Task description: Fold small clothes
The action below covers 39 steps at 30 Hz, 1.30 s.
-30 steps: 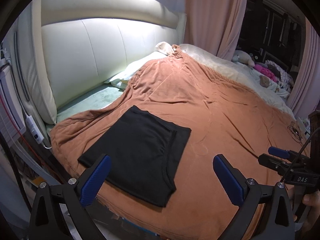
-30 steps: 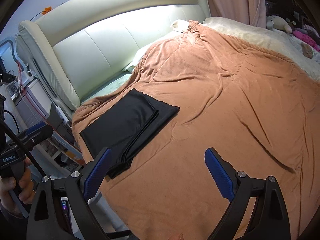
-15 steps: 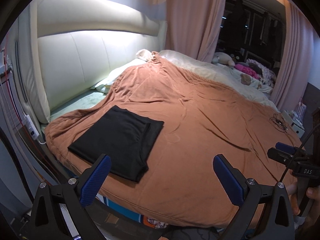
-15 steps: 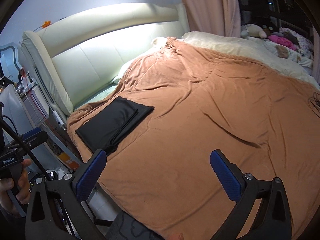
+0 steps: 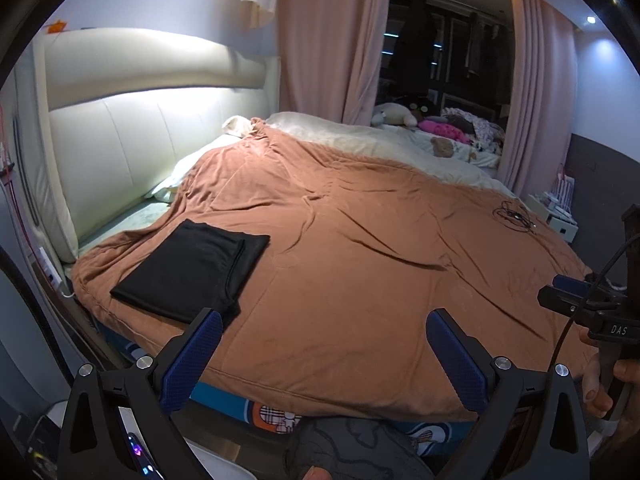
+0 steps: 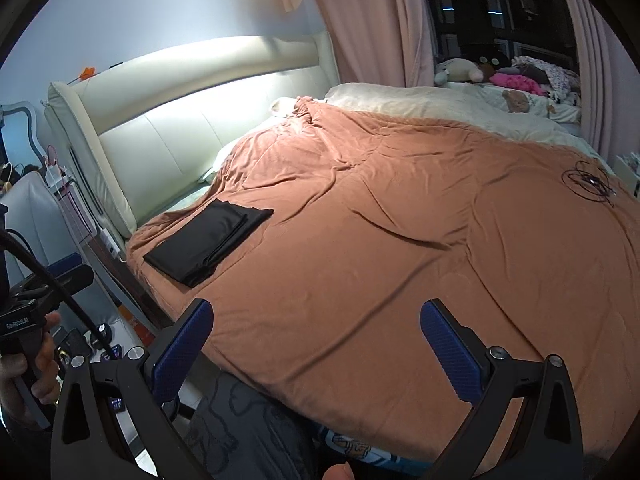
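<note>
Nearest in the left wrist view, the left gripper (image 5: 324,352) stands with its blue-padded jaws spread wide and nothing between them, held off the near edge of the bed. The right gripper (image 6: 316,340) is likewise spread to its widest and empty; its jaws have just been opening, with nothing between them.

Just past the left gripper's left fingertip lies the folded black garment (image 5: 192,268), a flat rectangle on the brown blanket (image 5: 360,248) near the bed's near-left corner. From the right gripper it sits further off, ahead and to the left (image 6: 208,240), well apart from both pads.

To the right of the left gripper, a hand (image 5: 608,384) holds the other tool's handle at the frame edge. Ahead and right of both grippers, a tangle of dark cable (image 6: 588,184) rests on the blanket. Beyond the garment rises the cream padded headboard (image 5: 132,136); furthest away are soft toys (image 6: 460,70) by the pink curtains (image 5: 328,40).
</note>
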### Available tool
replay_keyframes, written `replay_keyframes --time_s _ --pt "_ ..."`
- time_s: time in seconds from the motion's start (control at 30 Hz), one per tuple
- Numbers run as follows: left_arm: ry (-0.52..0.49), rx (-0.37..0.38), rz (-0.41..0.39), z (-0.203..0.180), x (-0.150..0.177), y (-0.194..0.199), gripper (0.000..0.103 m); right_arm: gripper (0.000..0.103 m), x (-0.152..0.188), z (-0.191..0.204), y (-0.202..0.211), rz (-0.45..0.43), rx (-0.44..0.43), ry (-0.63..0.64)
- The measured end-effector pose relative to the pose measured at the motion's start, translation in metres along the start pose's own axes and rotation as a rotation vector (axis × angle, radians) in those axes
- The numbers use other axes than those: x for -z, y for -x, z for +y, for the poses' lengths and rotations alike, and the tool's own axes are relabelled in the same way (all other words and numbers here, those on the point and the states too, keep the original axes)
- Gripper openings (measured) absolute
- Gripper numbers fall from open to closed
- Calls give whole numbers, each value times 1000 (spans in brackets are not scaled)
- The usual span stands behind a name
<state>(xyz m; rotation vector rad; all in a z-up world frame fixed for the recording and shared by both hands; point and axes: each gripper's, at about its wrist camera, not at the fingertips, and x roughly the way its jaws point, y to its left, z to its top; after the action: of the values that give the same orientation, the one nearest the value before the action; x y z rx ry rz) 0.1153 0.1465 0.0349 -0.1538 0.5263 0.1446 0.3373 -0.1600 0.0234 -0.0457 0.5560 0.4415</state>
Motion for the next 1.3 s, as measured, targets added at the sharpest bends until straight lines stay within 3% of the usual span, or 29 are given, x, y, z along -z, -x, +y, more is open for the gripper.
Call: replay_keyframes --time_s 0.23,0.53,1.3 --pt "-29 35 -20 -28 26 30 102 103 35 -6 48 -50 57 -36" --pt "-70 17 -60 -53 56 58 102 103 77 10 91 -89 106 -44" --pt "-70 29 -53 -63 77 71 102 103 98 5 101 -81 127 -88"
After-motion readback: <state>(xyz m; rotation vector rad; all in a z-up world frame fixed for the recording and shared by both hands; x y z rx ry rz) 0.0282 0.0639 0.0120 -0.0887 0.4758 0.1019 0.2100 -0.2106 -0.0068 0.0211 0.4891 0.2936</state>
